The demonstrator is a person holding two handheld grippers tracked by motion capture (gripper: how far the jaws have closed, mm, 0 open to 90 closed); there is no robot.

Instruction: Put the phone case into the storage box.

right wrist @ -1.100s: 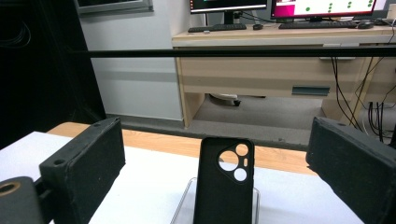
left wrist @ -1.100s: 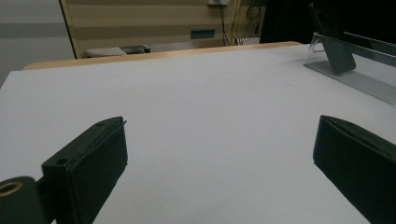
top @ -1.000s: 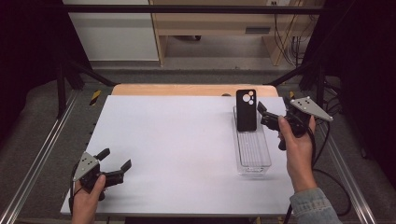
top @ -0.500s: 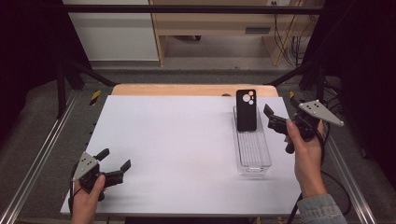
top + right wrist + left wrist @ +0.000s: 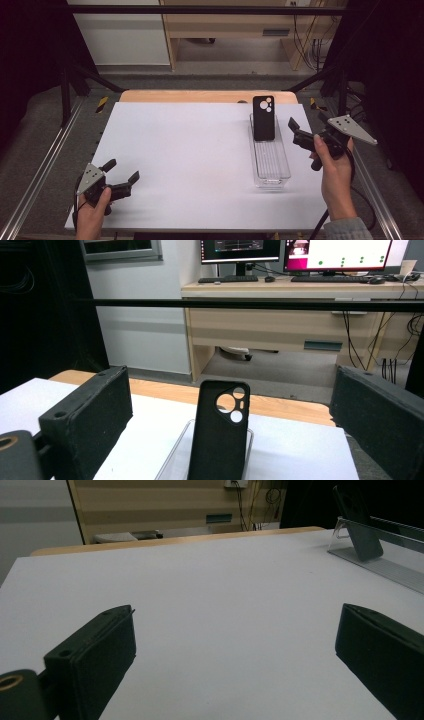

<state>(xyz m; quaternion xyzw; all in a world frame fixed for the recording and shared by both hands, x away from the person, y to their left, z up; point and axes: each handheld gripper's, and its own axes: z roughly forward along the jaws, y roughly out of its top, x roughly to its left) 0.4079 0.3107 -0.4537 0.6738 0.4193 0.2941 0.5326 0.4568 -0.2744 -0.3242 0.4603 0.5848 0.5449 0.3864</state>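
**Phone case upright in clear tray, both grippers apart from it**

Table (image 5: 200, 150): white top, wooden edge showing at the far side. Clear tray (image 5: 270, 160), long and narrow, lies right of centre with its length running near to far. Black phone case (image 5: 263, 118) stands upright at the tray's far end, leaning back slightly, camera cutouts at its top.

Right gripper (image 5: 305, 132) is held in the person's right hand (image 5: 334, 175), just beside the tray's right side and off the table surface, not touching tray or case. Jaws spread wide, nothing between them. In the right gripper view the phone case (image 5: 219, 430) stands ahead, framed by the two jaws.

Left gripper (image 5: 122, 175) is in the left hand (image 5: 92, 215) at the near left corner, well apart from the tray. Jaws spread, empty. Left gripper view shows bare table between them, tray (image 5: 380, 565) and case (image 5: 357, 525) at far right.
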